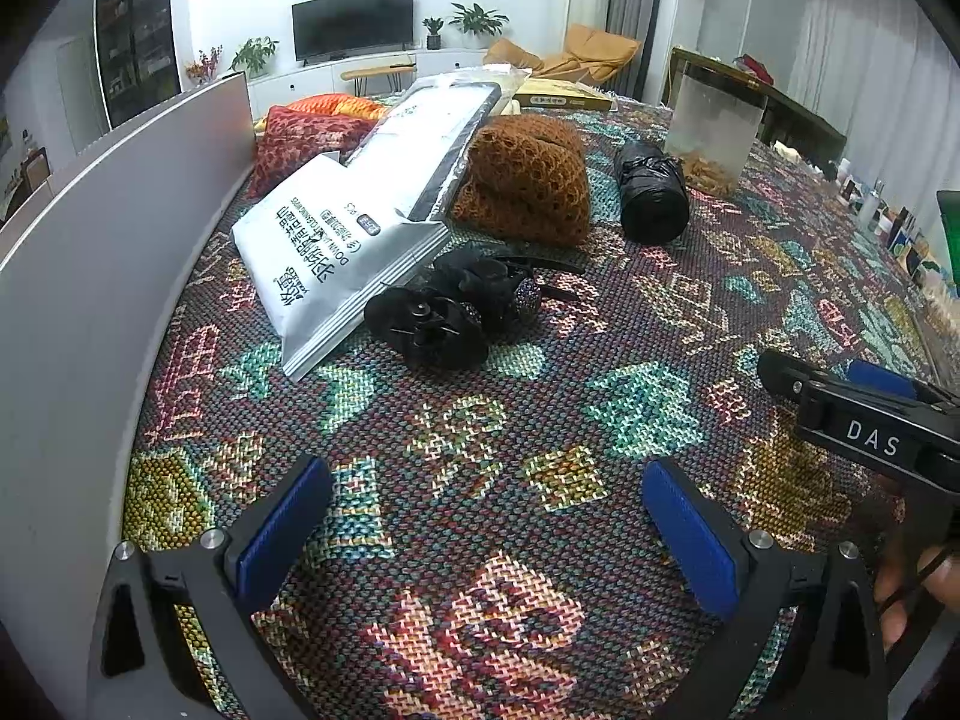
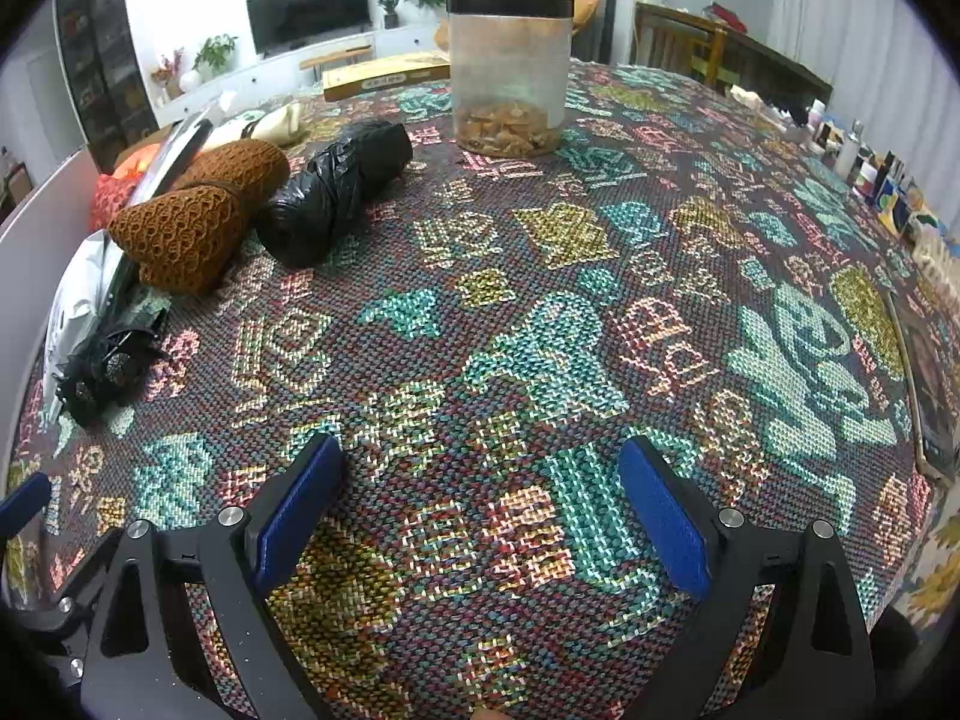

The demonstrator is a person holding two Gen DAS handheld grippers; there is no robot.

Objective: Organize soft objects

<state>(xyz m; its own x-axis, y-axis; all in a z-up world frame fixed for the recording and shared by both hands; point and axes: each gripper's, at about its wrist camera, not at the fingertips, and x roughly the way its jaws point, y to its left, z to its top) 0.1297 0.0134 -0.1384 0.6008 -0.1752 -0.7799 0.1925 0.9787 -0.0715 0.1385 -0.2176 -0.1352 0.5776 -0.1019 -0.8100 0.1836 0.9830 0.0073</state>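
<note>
Both grippers, left gripper (image 1: 486,528) and right gripper (image 2: 480,510), gape wide, holding nothing. Clear jar (image 2: 510,72) holds tan scraps; bare patterned cloth (image 2: 540,360) lies ahead.

white letters "das" stand on the black right gripper (image 1: 864,414); the white package (image 1: 336,252) carries upside-down print, "down" partly legible.
</note>
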